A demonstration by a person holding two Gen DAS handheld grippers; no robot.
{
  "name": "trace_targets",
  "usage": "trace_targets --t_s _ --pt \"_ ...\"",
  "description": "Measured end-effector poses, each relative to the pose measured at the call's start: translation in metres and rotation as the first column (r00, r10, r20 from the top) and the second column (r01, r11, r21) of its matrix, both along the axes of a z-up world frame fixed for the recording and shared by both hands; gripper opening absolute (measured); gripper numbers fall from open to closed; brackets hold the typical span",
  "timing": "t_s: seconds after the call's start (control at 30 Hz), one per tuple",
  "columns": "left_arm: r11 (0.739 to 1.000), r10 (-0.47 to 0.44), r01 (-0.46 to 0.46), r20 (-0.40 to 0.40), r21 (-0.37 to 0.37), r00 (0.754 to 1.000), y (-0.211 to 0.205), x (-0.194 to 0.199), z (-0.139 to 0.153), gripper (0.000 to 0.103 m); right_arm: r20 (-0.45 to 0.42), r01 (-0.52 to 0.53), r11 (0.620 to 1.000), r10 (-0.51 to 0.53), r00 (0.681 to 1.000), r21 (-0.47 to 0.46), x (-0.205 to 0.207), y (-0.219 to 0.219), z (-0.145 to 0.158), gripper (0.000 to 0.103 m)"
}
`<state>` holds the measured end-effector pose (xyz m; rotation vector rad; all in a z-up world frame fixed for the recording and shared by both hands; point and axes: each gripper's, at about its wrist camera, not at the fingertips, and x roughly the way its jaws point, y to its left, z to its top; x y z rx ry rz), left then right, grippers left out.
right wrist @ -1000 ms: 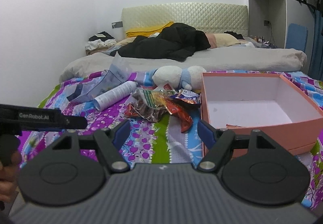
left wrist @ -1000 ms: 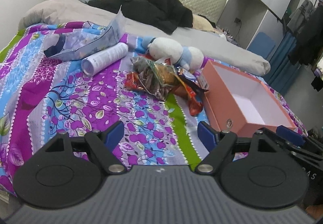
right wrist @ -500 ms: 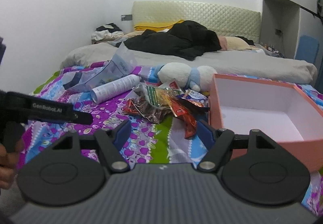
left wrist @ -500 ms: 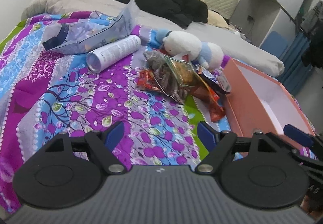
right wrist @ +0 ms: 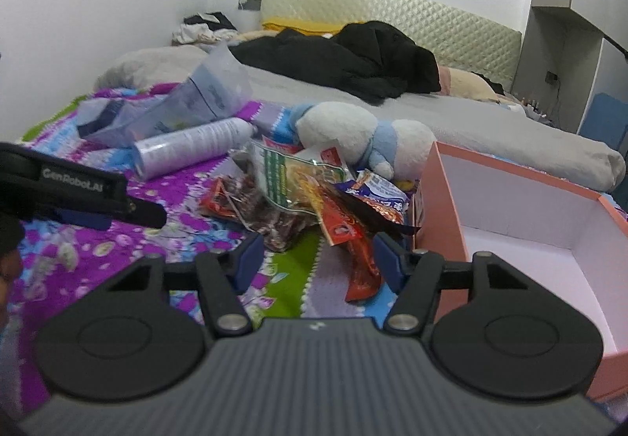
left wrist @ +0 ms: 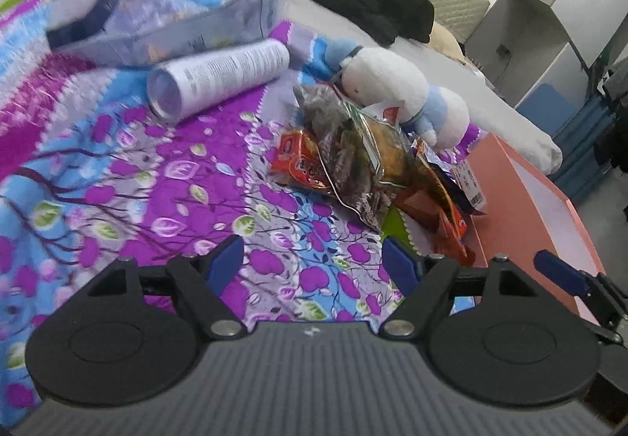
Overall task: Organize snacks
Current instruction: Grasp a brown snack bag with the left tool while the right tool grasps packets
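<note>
Task barely begun — the pink box (right wrist: 522,208) at right shows only bare white floor, nothing packed in what is visible. All snack packets (right wrist: 314,196) lie heaped on the patterned bedspread (left wrist: 117,177), just left of the box, a plush toy (right wrist: 353,134) touching the pile's far side. Left gripper (left wrist: 314,263) and right gripper (right wrist: 316,253) both spread with nothing between the fingers, jaws just been narrowing, short of the pile — right nearest a red packet (right wrist: 359,259). Every packet is left to move.

Snack pile (right wrist: 314,196) hides the plush toy's (right wrist: 353,134) underside.
</note>
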<state>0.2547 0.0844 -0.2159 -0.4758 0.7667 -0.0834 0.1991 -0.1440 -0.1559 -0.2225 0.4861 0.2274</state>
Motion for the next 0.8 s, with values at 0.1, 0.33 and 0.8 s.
trace_targets --t_s 0.1,0.33,0.8 --pt "1.0 -0.016 0.015 -0.011 -0.025 1.0 -0.003 0.019 -0.011 0.071 -0.006 0.012 1.0 -0.012 1.0 -0.01 0.017 0.001 -0.007 0.063" --pt "0.989 -0.04 0.035 -0.036 -0.143 0.999 -0.013 0.062 -0.038 0.055 -0.024 0.018 0.997 -0.02 1.0 -0.071 0.054 0.007 -0.025 0.059" --pt "0.957 -0.059 0.031 -0.088 -0.29 0.994 -0.035 0.117 -0.076 0.035 0.003 0.008 0.989 -0.008 1.0 -0.15 0.093 0.018 -0.045 0.045"
